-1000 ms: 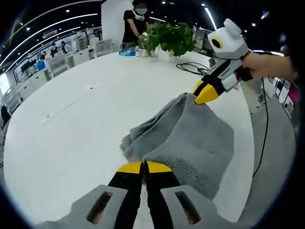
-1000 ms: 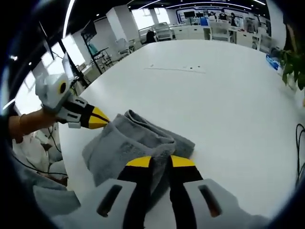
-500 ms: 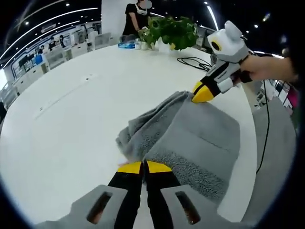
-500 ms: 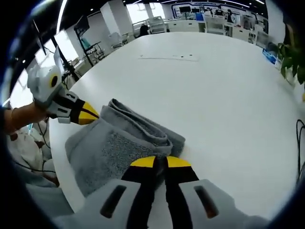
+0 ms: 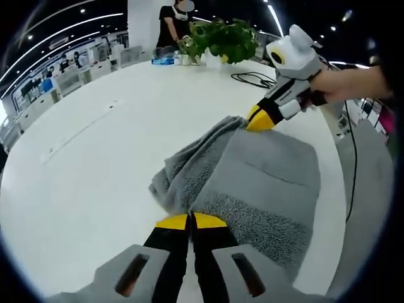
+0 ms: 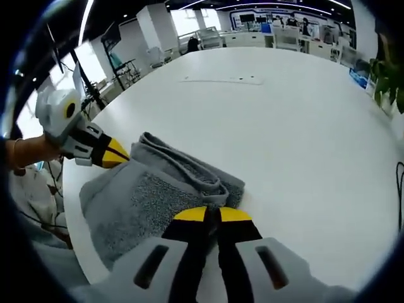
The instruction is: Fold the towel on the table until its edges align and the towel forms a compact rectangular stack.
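Together the two views frame the grey towel [image 5: 252,183] from opposite ends as it lies on the round white counter [image 5: 95,158], near the counter's edge. Seen from the left gripper view, the left gripper [image 5: 190,220] has its yellow-tipped fingers pressed together on the towel's near edge, while the right gripper [image 5: 259,118] pinches the towel's far corner, held by a hand [image 5: 344,82]. Beyond the towel, at the counter's far rim, this view takes in a leafy green plant [image 5: 224,39], a coiled black cable [image 5: 255,78] and a standing person in dark clothes [image 5: 170,25]. Turning to the right gripper view, the right gripper [image 6: 212,215] has its fingers closed on the towel [image 6: 158,189] at its bunched, folded edge, and the left gripper [image 6: 113,153] grips the towel's opposite corner. Past the towel this view opens onto the bare stretch of the counter [image 6: 297,126] and rows of office desks [image 6: 278,35] behind it. No writing or label can be read.
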`<move>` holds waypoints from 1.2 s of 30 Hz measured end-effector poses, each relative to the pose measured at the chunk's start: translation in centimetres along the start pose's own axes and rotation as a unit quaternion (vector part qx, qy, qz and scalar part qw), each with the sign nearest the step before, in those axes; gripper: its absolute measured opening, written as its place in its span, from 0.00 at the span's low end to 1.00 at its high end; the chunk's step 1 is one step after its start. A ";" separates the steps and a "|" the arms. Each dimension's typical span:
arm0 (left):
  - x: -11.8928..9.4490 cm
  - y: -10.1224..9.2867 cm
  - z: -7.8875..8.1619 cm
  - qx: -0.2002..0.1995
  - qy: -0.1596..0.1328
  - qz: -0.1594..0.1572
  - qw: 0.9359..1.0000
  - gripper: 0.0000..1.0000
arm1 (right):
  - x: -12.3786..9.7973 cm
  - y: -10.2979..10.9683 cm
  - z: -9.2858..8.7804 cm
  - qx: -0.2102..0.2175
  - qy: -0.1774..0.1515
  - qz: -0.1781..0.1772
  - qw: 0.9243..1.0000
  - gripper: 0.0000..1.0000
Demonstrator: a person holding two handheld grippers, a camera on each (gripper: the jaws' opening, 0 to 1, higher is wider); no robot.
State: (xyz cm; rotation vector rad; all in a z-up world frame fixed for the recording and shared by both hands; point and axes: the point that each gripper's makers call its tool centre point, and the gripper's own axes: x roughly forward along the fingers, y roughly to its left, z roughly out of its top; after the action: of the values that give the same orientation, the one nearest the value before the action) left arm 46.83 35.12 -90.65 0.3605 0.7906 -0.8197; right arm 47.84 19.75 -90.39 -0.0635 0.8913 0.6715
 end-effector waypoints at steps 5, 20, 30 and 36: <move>-0.2 0.1 0.0 -0.013 -0.010 0.013 1.000 0.02 | 0.2 -0.3 0.9 -0.003 -0.034 -0.008 0.999 0.03; -7.6 1.8 1.7 -0.079 -0.106 0.086 0.988 0.22 | -5.9 1.0 2.4 0.051 -0.132 -0.007 0.990 0.06; -14.9 -0.5 1.2 -0.121 -0.179 0.096 0.972 0.38 | -13.3 2.5 3.2 0.007 -0.211 -0.026 0.977 0.30; -18.3 -2.3 1.1 -0.122 -0.213 0.104 0.964 0.56 | -16.4 6.3 2.7 -0.046 -0.232 -0.010 0.972 0.39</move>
State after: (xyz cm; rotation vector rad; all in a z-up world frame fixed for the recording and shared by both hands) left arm 37.78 42.37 -76.22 0.0391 0.4342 -0.5648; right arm 38.93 17.12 -75.21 0.0018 0.4095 0.6725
